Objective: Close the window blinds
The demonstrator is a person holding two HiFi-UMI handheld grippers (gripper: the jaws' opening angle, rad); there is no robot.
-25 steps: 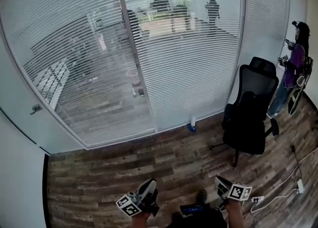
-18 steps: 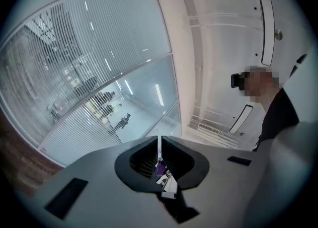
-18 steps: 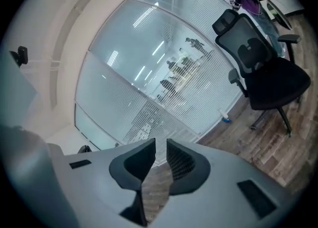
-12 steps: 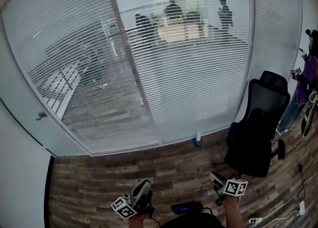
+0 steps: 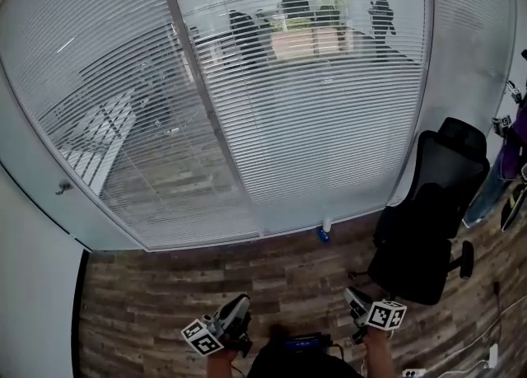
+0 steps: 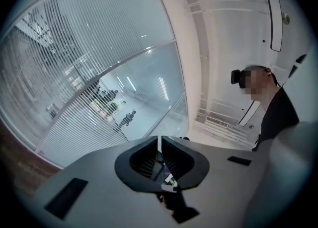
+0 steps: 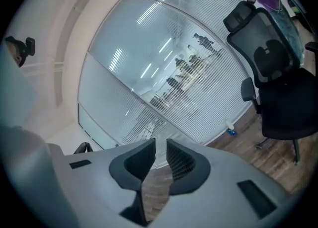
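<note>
Left tongs (image 6: 159,141) sit pressed together with nothing in them. Right tongs (image 7: 160,145) stand a crack apart, also empty. Both are low over the wooden floor (image 5: 165,286), well apart from the glass. We judge the step in hand is the approach: close in, find the tilt control, which we can't pick out from here, and keep clear of the office chair (image 5: 424,228) on the right. Ahead, the window blinds (image 5: 313,129) hang fully down across the glass wall, white slats tilted open, so the room and people beyond show through.
</note>
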